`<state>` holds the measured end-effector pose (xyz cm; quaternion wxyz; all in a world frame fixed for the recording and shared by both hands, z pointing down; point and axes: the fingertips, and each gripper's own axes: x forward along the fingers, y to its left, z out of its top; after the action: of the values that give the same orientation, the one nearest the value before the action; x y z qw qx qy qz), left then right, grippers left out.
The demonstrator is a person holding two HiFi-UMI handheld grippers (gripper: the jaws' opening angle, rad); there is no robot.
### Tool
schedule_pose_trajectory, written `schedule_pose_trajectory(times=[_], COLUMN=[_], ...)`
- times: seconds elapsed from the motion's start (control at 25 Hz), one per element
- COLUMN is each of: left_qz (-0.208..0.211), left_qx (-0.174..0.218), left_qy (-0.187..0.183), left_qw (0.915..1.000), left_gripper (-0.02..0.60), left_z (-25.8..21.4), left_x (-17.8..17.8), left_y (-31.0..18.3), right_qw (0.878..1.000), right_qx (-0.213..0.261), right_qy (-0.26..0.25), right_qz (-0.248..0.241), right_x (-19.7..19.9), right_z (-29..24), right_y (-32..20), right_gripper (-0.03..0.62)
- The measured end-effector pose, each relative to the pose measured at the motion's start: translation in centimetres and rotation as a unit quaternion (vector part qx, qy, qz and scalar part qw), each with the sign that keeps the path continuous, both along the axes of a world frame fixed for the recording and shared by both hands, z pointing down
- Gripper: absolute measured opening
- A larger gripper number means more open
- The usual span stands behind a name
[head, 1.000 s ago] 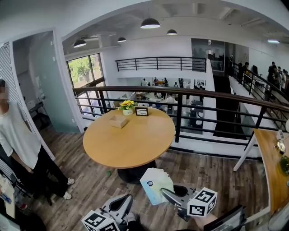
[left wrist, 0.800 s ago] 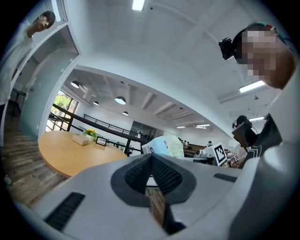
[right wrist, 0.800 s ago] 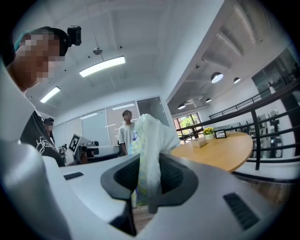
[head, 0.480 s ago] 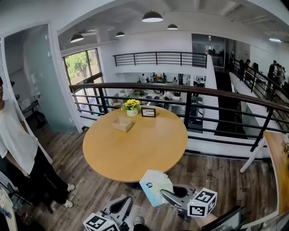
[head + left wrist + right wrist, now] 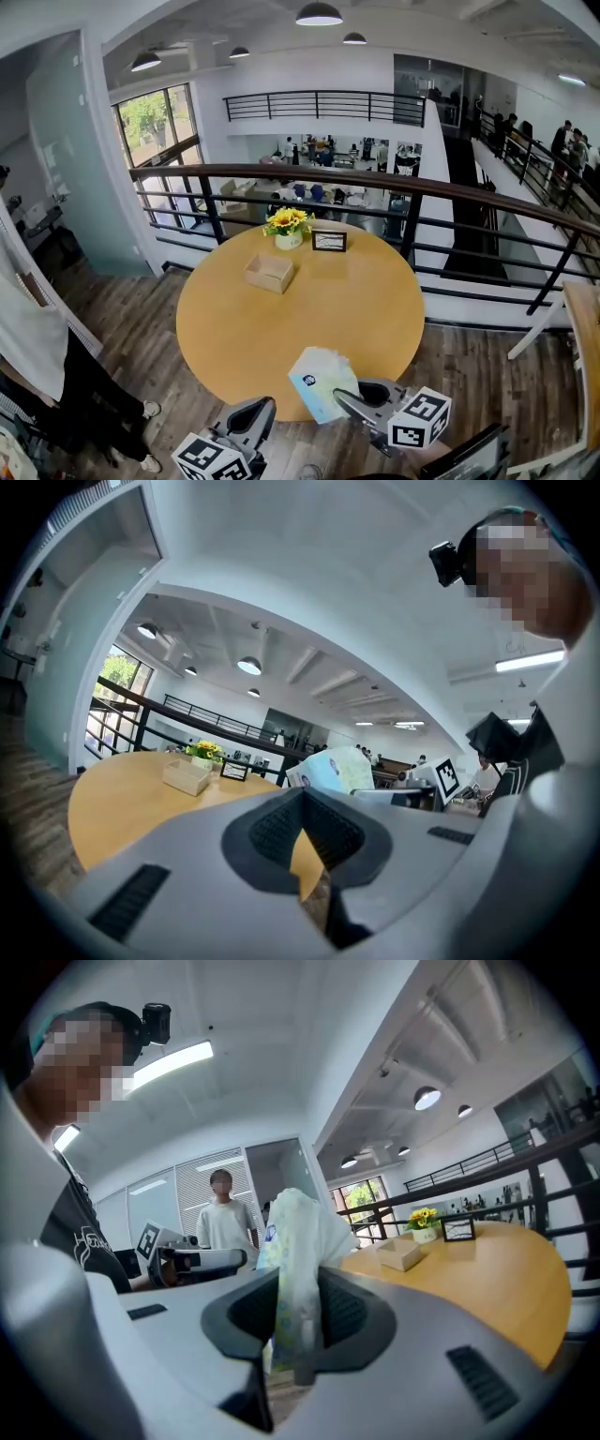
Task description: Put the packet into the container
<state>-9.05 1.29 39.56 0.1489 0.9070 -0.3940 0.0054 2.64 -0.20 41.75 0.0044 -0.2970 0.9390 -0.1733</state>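
Round table (image 5: 234, 328) beside black railing (image 5: 411, 230)

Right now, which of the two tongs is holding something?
The right tongs, clamped on the pale packet; the left tongs hold nothing.

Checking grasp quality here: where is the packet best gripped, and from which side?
By its thin near edge, from the person's side, as the right gripper does: the packet is flat and soft, so jaws close across its thickness.
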Motion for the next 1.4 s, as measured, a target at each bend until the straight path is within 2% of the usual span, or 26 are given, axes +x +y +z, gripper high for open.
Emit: schedule_pose_trajectory(times=[0.4, 0.96, 1.4], left_qz=[0.021, 0.023, 0.005], left_qx=[0.013, 0.026, -0.001], left_qy=[0.005, 0.008, 0.013], left_qw=[0.9997, 0.9994, 0.9999], left_gripper=[0.005, 0.005, 0.005], left_z=[-1.6, -2.2, -0.4], left_x=[-3.9, -3.2, -2.5], left_y=[-7.2, -11.7, -18.8], right_qw=[0.999, 0.999, 1.000], right_qx=[0.003, 0.022, -0.004], right_qy=[0.003, 0.008, 0.012], right_qz=[0.034, 0.028, 0.016], right_x=[-2.9, -3.4, -2.7], right_z=[-1.3, -2.4, -0.8], right_y=[-6.8, -11.1, -19.1], right_gripper=[0.086, 0.086, 0.086])
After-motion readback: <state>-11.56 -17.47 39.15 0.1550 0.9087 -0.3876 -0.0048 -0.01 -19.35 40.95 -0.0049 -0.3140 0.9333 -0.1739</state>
